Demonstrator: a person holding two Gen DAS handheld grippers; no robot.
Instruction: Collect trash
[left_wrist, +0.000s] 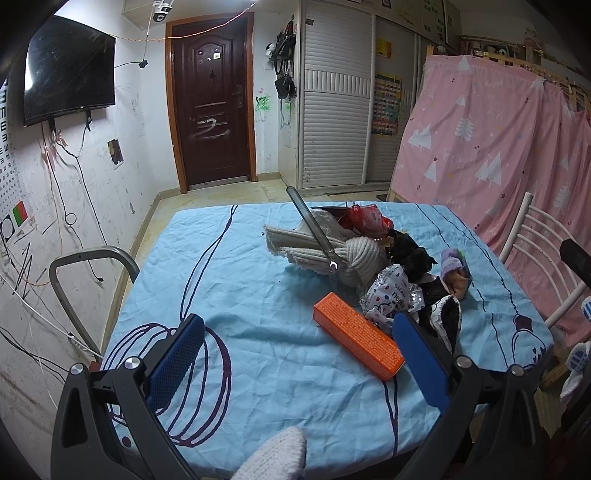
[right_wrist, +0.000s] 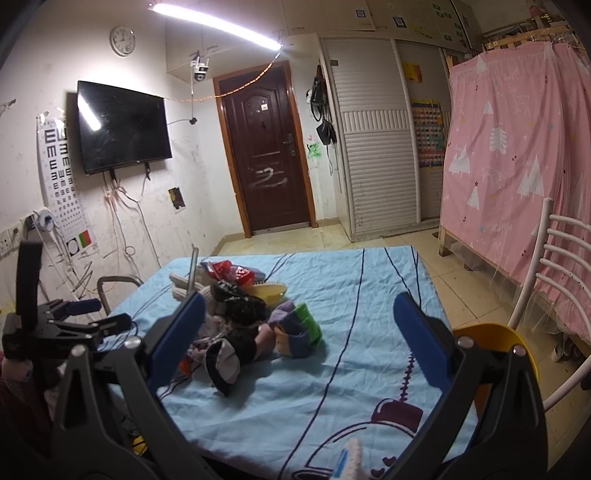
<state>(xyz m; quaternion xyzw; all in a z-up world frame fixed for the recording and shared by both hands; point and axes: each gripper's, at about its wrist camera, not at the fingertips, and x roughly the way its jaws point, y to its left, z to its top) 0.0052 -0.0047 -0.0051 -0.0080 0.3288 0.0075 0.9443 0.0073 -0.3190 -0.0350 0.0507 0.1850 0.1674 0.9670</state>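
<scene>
A pile of trash and clothing lies on the blue tablecloth (left_wrist: 258, 332). An orange box (left_wrist: 356, 335) is nearest, just ahead of my left gripper (left_wrist: 299, 350), which is open and empty above the cloth. Behind the box sit a crumpled printed wrapper (left_wrist: 391, 295), a red wrapper (left_wrist: 369, 218), black scraps (left_wrist: 410, 254) and beige knitted slippers (left_wrist: 325, 249). My right gripper (right_wrist: 301, 332) is also open and empty, to the right of the pile (right_wrist: 236, 317). A purple sock (right_wrist: 295, 328) and a yellow bowl (right_wrist: 271, 290) show there. The left gripper (right_wrist: 99, 314) appears at the pile's left.
A grey chair back (left_wrist: 88, 273) stands at the table's left edge and a white chair (right_wrist: 554, 258) at its right. A yellow rounded object (right_wrist: 495, 339) sits behind my right finger. A pink curtain (left_wrist: 480, 147) hangs to the right. A clear plastic handle (left_wrist: 314, 229) sticks up from the pile.
</scene>
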